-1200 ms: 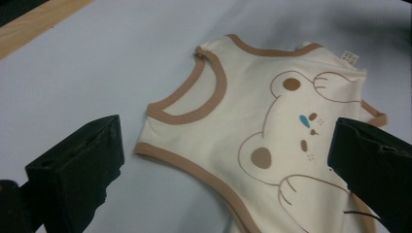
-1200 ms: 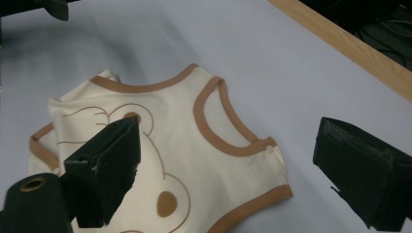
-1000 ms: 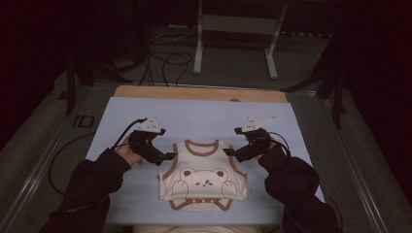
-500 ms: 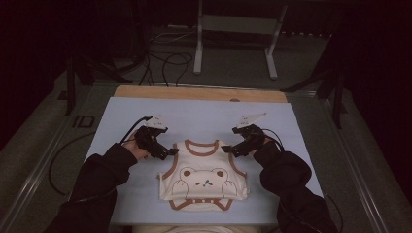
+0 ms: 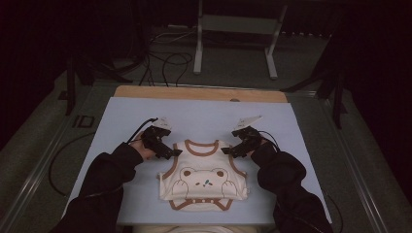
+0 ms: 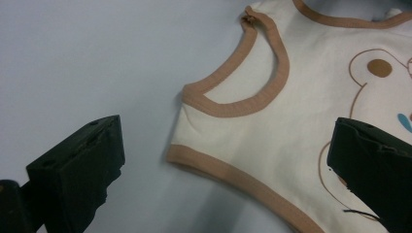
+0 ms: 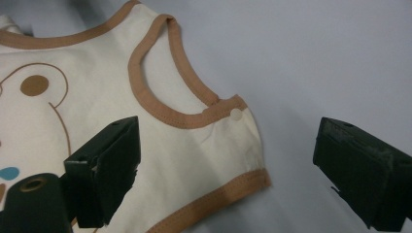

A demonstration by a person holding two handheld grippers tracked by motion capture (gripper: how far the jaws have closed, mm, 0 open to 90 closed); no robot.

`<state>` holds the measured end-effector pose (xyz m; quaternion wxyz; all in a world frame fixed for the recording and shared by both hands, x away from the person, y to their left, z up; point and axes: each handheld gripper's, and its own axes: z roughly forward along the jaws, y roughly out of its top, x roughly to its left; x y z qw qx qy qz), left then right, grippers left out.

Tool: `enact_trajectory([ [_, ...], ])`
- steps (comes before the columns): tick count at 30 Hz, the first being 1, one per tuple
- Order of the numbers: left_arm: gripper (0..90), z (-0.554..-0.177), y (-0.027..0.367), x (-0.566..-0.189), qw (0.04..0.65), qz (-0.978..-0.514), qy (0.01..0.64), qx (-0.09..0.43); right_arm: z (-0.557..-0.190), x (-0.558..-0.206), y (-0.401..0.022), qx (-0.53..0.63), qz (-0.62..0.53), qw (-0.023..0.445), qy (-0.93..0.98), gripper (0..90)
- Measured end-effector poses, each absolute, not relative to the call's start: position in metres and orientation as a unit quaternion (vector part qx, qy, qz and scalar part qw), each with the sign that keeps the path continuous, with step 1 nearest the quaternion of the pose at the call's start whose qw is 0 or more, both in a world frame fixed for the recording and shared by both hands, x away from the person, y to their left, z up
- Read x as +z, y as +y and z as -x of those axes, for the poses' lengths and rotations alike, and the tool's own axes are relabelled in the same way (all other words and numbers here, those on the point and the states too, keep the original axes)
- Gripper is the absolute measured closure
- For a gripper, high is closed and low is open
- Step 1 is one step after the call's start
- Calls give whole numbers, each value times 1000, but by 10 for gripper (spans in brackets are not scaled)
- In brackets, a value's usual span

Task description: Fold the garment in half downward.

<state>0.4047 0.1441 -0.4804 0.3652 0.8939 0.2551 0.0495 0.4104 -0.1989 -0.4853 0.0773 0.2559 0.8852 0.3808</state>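
Both tools, the left tool point(image 5: 169, 151) and right tool point(image 5: 232, 149), have closed in on the shoulders of the cream bear vest point(image 5: 202, 174), jaws spread wide and empty. It lies flat on the blue surface point(image 5: 204, 114); a grasp looks imminent.

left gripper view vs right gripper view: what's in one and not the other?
Left gripper view: the vest's armhole on that side, its trim puckered at the shoulder tip, with one black finger over bare blue mat and the other over the cream cloth.

Right gripper view: the opposite armhole, and a small round snap where its brown trim meets the side.

Shared: cream vest with brown trim, part of the printed bear, blue mat, and a wide-open gripper straddling the vest's side edge.
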Motion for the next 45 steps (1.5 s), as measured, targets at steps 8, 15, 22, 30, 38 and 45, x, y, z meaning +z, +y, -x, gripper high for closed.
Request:
enact_trajectory([
  [8,14,-414,141,-488,364,-890,271,48,-413,-497,-198,367,-250,77,892,97],
  [15,61,-417,137,-497,345,-895,278,49,-418,-505,-198,355,-256,71,897,98],
  [22,154,-419,135,-502,333,-902,270,45,-423,-512,-196,342,-274,61,897,121],
  [30,359,-420,129,-509,317,-910,260,54,-425,-515,-196,320,-265,66,907,352],
  [38,505,-421,127,-512,312,-911,263,62,-423,-512,-196,310,-261,71,911,552],
  [45,661,-420,125,-511,304,-912,269,65,-422,-510,-193,301,-257,67,916,690],
])
